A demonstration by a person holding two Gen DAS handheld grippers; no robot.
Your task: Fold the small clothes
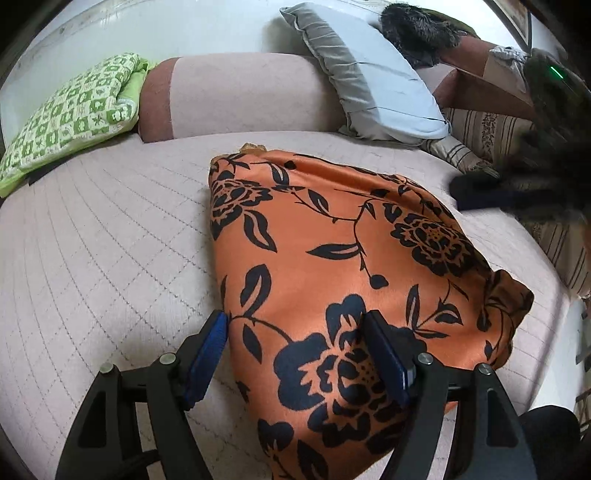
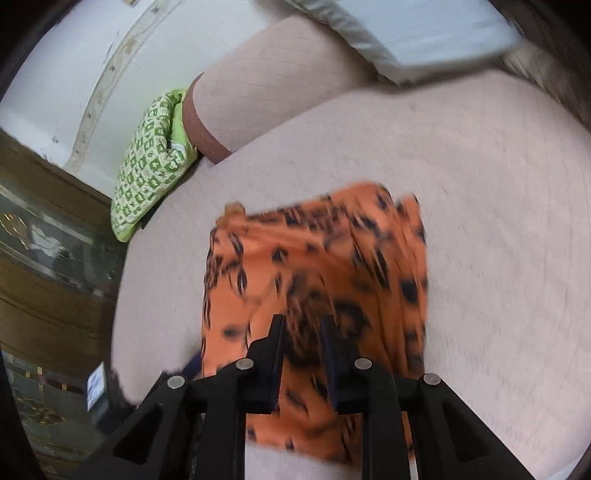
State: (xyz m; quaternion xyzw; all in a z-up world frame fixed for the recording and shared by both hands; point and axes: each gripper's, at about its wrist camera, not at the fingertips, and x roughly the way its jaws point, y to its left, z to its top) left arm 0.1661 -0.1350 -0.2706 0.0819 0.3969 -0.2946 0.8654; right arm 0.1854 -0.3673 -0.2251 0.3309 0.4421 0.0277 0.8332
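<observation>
An orange garment with a black flower print lies on the pale pink quilted bed. My left gripper is open, its blue-padded fingers wide apart astride the garment's near left edge, just above it. In the blurred right wrist view the same garment lies below my right gripper, whose fingers stand a narrow gap apart over the cloth; I cannot tell whether they pinch it. The right gripper shows as a dark blur in the left wrist view, at the garment's far right edge.
A green patterned pillow lies at the bed's far left. A pink bolster and a grey pillow stand at the head. Striped cushions and dark furry items sit at the right. A wooden floor lies left of the bed.
</observation>
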